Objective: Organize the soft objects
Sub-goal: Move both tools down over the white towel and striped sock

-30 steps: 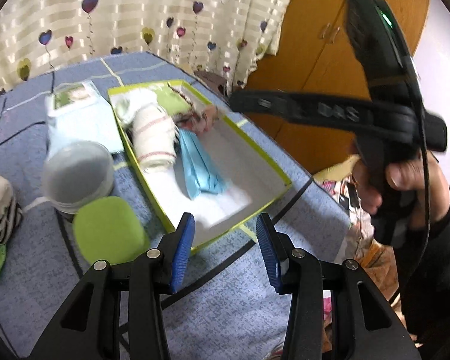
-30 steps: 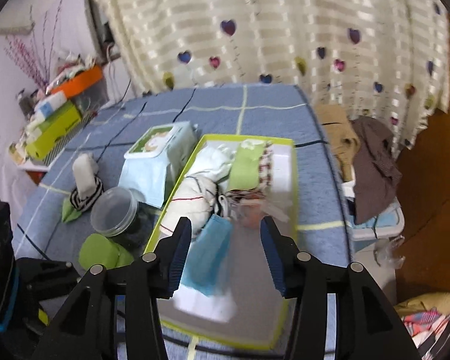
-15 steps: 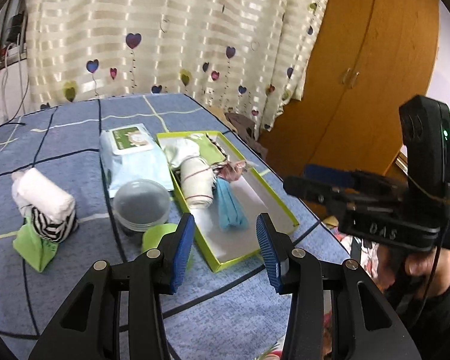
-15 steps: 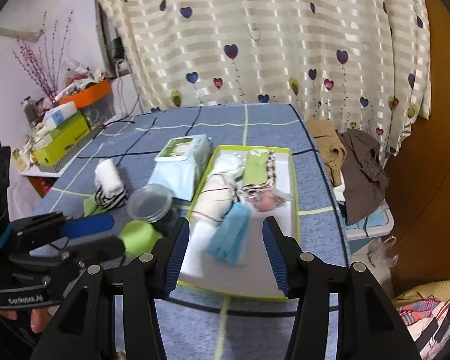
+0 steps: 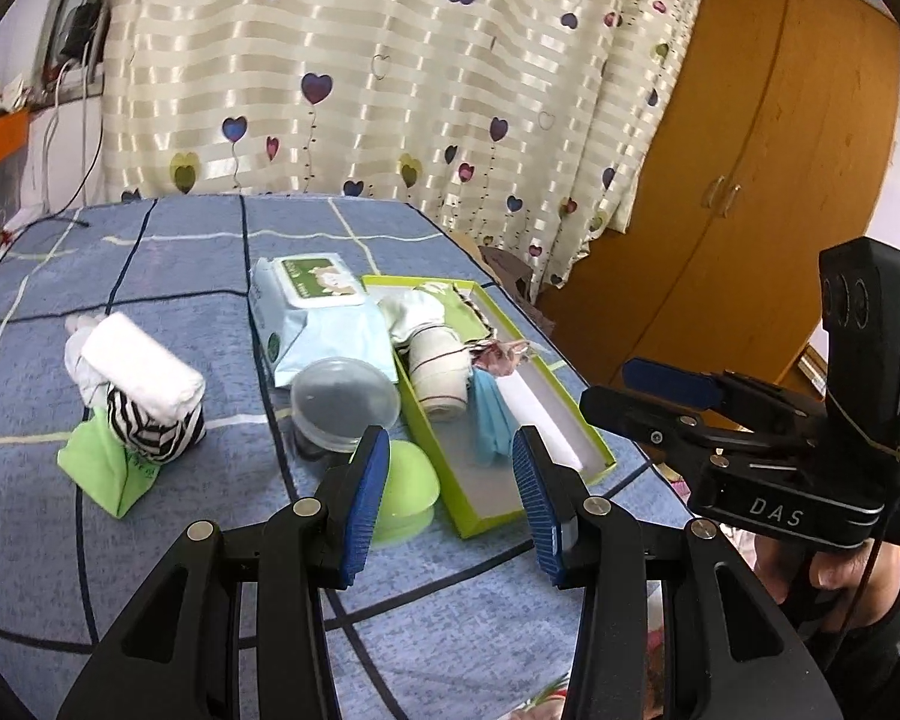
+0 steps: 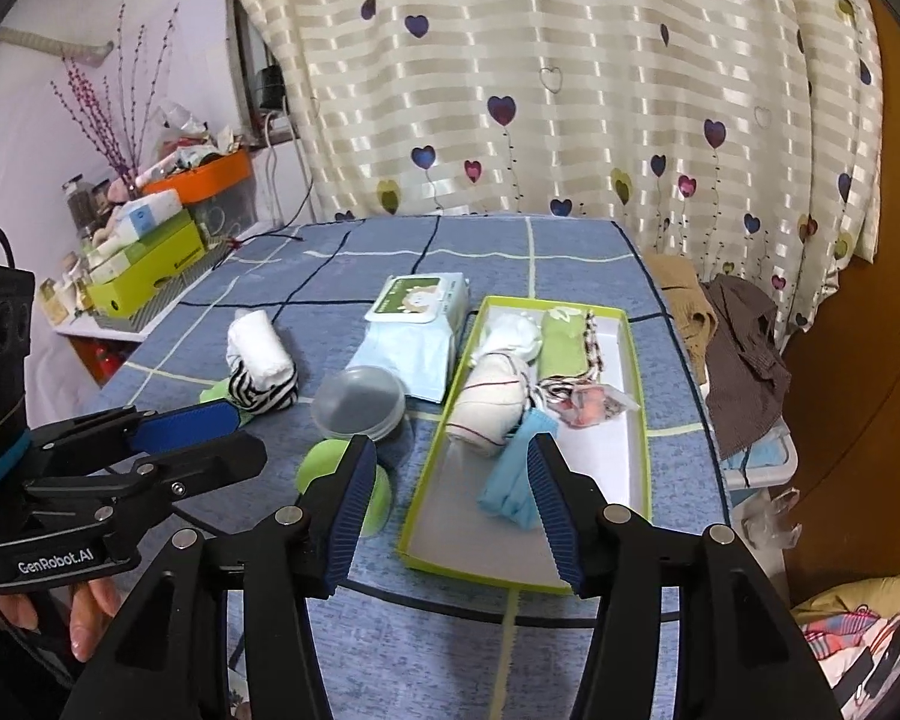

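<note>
- Two grippers over the near edge of the blue checked cover [image 5: 168,546], both short of the green tray [image 6: 641,396]; left gripper [image 5: 450,501] jaws parted, nothing between the pads; right gripper [image 6: 450,507] jaws parted, likewise empty
- Left of the tray, nearest: green dome lid [image 5: 411,483]; just behind it a clear round tub [image 5: 343,396], apparently touching the tray wall
- In the tray, near end bare; then a light blue folded cloth [image 6: 510,480]; beyond it a white roll with thin stripes [image 6: 489,405], a pinkish packet [image 6: 591,402], a green folded cloth [image 6: 561,345]
- Further left of the tray: white towel roll [image 5: 144,369] lying on a black-and-white striped bundle [image 5: 156,429] and a green cloth [image 5: 99,468]
- Wipes pack [image 5: 321,312] against the tray's far left side
</note>
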Demonstrator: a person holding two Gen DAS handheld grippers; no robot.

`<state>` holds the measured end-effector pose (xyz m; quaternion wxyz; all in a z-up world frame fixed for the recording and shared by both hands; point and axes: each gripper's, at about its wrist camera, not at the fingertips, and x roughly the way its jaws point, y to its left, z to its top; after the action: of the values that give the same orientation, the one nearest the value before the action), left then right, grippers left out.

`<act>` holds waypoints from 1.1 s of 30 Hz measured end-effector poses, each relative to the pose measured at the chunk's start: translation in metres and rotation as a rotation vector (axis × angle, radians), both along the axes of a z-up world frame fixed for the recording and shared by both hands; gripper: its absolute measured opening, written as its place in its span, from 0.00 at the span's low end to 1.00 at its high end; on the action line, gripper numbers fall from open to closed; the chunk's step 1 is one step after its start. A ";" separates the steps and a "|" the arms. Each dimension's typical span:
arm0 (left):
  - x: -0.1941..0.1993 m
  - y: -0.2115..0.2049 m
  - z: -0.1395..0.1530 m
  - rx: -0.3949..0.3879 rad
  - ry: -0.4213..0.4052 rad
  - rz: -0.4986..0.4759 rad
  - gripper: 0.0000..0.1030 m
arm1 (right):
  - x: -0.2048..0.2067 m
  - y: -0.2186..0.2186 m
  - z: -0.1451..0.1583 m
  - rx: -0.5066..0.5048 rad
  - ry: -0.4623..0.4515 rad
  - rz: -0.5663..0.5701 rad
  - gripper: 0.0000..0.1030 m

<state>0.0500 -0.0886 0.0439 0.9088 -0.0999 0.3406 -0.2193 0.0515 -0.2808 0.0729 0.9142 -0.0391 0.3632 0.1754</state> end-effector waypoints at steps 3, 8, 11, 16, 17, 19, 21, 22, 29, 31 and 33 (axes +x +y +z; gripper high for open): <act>0.000 0.010 -0.005 -0.017 0.008 0.007 0.43 | 0.003 0.008 -0.003 -0.005 0.012 0.014 0.51; 0.003 0.018 -0.015 -0.021 0.038 0.007 0.43 | 0.009 0.024 -0.009 -0.014 0.033 0.042 0.51; 0.005 0.023 -0.021 -0.026 0.056 0.022 0.43 | 0.011 0.032 -0.011 -0.020 0.040 0.063 0.51; 0.006 0.030 -0.028 -0.026 0.071 0.031 0.43 | 0.015 0.038 -0.012 -0.028 0.051 0.077 0.51; 0.006 0.031 -0.028 -0.028 0.071 0.034 0.43 | 0.016 0.040 -0.013 -0.030 0.053 0.079 0.51; 0.007 0.037 -0.030 -0.028 0.071 0.049 0.43 | 0.018 0.045 -0.013 -0.033 0.055 0.089 0.51; 0.008 0.046 -0.032 -0.031 0.076 0.068 0.43 | 0.019 0.050 -0.014 -0.033 0.056 0.101 0.51; 0.008 0.053 -0.034 -0.034 0.079 0.086 0.43 | 0.021 0.054 -0.014 -0.032 0.057 0.110 0.51; 0.014 0.103 -0.048 -0.067 0.106 0.213 0.43 | 0.037 0.091 -0.019 -0.059 0.069 0.197 0.51; 0.016 0.119 -0.053 -0.080 0.119 0.256 0.43 | 0.044 0.104 -0.020 -0.077 0.073 0.220 0.51; 0.019 0.130 -0.056 -0.082 0.125 0.293 0.43 | 0.052 0.117 -0.023 -0.086 0.077 0.254 0.51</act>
<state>0.0688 0.0416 -0.0119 0.9032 -0.1989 0.3693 -0.0913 0.1034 -0.1634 0.0503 0.8675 -0.1172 0.3974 0.2752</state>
